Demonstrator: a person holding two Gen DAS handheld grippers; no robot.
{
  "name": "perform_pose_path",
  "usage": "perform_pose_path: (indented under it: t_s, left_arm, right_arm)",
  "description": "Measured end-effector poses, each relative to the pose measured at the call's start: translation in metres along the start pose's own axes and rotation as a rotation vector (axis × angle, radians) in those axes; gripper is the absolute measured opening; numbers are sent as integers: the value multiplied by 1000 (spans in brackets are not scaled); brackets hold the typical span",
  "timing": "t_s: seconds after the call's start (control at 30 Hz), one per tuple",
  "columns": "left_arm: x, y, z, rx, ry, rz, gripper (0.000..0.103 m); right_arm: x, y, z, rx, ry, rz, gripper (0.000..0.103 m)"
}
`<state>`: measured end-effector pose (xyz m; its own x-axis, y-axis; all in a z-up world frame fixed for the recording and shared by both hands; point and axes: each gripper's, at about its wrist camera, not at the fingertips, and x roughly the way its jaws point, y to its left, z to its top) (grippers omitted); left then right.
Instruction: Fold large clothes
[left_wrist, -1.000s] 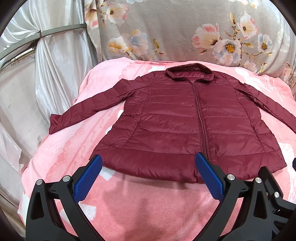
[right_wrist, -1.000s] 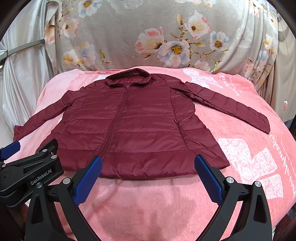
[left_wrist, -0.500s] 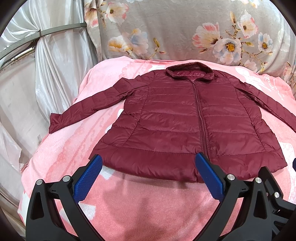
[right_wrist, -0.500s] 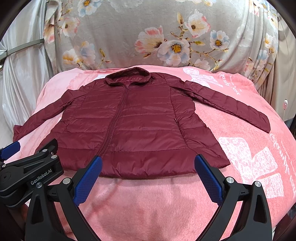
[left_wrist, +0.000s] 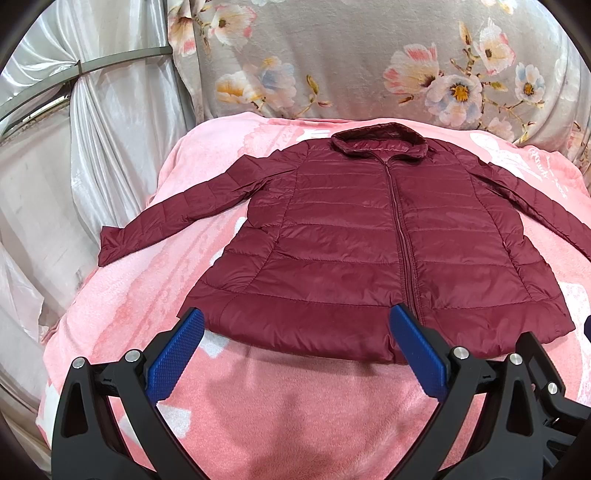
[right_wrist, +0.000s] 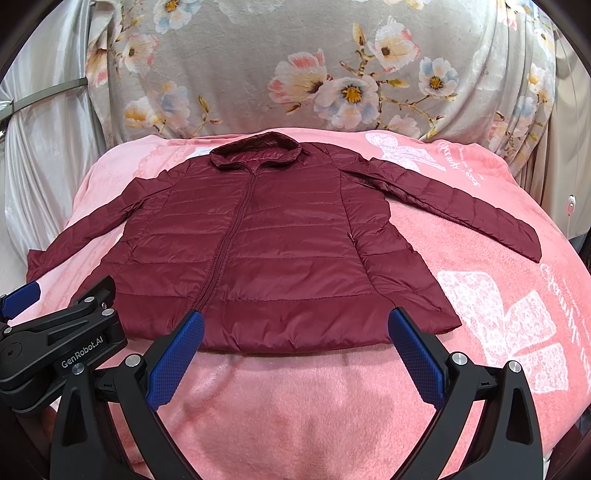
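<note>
The left tongs (left_wrist: 295, 332) and right tongs (right_wrist: 295, 332) are held wide apart, nothing gripped, just short of the hem of the jacket (left_wrist: 369, 240). The jacket is spread flat, zipped, on a pink blanket (right_wrist: 314, 406). In the left view its right sleeve is cut off by the frame edge; in the right view its left cuff is partly hidden behind the left tongs' body. What lies beneath the blanket cannot be made out.
</note>
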<state>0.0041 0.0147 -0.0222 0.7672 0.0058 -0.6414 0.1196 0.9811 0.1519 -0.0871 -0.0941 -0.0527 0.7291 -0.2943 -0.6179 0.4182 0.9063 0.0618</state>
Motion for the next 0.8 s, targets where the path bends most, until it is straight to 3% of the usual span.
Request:
perform_pose_path:
  t_s: [0.47, 0.8]
  left_arm:
    - [6, 2, -6, 3, 7, 2, 98]
    - [23, -5, 0, 15, 54, -16, 98]
  right_arm:
    - [2, -1, 0, 0, 6, 1, 98]
    - [22, -22, 4, 32, 61, 57, 98]
